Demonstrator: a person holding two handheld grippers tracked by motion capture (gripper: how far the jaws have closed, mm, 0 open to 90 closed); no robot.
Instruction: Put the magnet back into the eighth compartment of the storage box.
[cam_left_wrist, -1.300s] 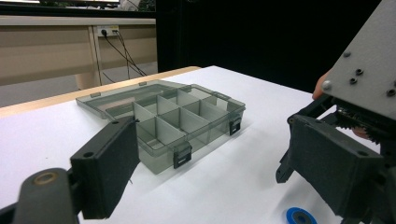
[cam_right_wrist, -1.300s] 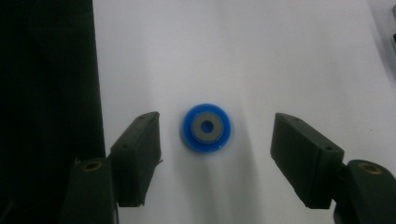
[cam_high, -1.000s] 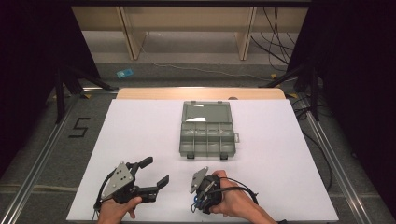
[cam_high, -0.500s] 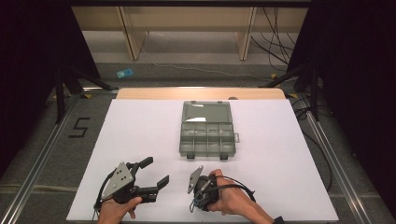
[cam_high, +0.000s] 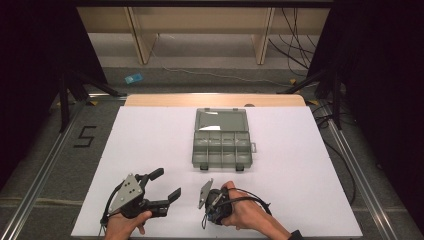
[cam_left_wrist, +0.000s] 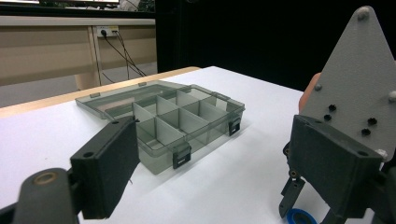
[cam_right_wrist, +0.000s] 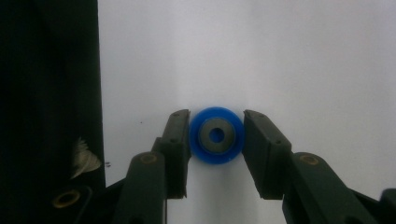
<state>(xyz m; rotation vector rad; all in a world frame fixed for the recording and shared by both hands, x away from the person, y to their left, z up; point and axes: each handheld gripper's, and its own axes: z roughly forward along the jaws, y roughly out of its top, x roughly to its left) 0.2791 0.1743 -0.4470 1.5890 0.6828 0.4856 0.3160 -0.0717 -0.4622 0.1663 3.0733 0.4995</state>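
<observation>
A small blue disc (cam_right_wrist: 216, 135) with a grey holed centre lies on the white table (cam_right_wrist: 280, 56). My right gripper (cam_right_wrist: 217, 119) points straight down over it. Its jaws have just been closing and now press on the disc from both sides. In the high view the right gripper (cam_high: 212, 207) is near the table's front edge under a hand. The left gripper (cam_high: 167, 184) rests just to its left, open and with nothing in it. The left gripper view shows its own wide jaws (cam_left_wrist: 208, 135), the blue disc (cam_left_wrist: 294, 217) and the right gripper's grey plate (cam_left_wrist: 359, 79).
A clear grey organiser box (cam_high: 221, 140) lies open mid-table, lid laid back, its compartments bare (cam_left_wrist: 177, 121). The white table top (cam_high: 150, 140) ends in a wooden strip at the back. On the floor are a "5" marker (cam_high: 85, 136), cables and stand legs.
The right hand and its gripper have shifted slightly near the front edge. The left gripper and the box have stayed in place.
</observation>
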